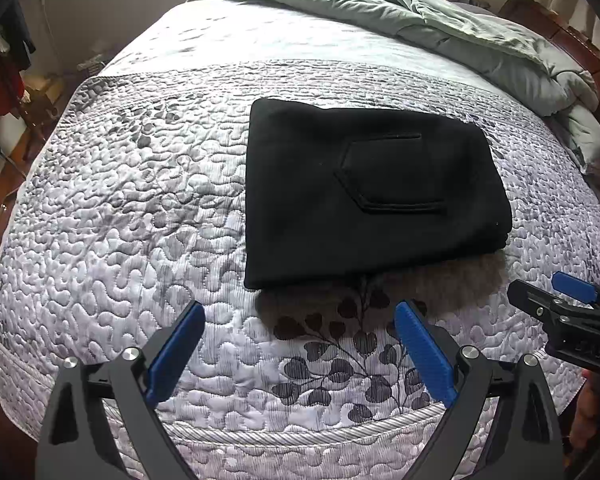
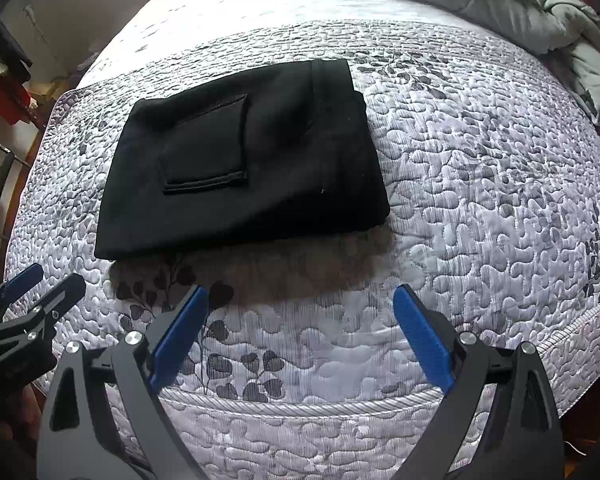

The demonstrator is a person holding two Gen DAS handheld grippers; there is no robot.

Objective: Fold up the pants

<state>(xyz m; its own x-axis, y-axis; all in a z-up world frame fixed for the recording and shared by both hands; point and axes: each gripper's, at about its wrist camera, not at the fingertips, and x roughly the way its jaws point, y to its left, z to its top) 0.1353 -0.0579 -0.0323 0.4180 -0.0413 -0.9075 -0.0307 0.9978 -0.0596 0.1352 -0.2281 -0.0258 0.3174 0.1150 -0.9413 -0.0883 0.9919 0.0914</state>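
Lying folded on quilted bedspread (image 1: 140,200), black pants (image 1: 364,192), no readable label; left tongs (image 1: 300,344), right tongs (image 2: 300,332) wide apart, empty

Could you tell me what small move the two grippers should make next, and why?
Probably draw both back. The black pants lie as a compact folded rectangle on the quilted bedspread, pocket up. The left gripper and right gripper are open, empty and short of the near edge, so little folding looks left.

The pants (image 1: 372,196) are matt black cloth with stitched pocket seams. The bedspread (image 1: 140,200) is quilted, faintly glossy fabric with a corded edge. Each gripper (image 1: 300,352) has matt black plastic arms, ribbed blue pads (image 1: 424,356) and shiny metal screws (image 1: 130,353).
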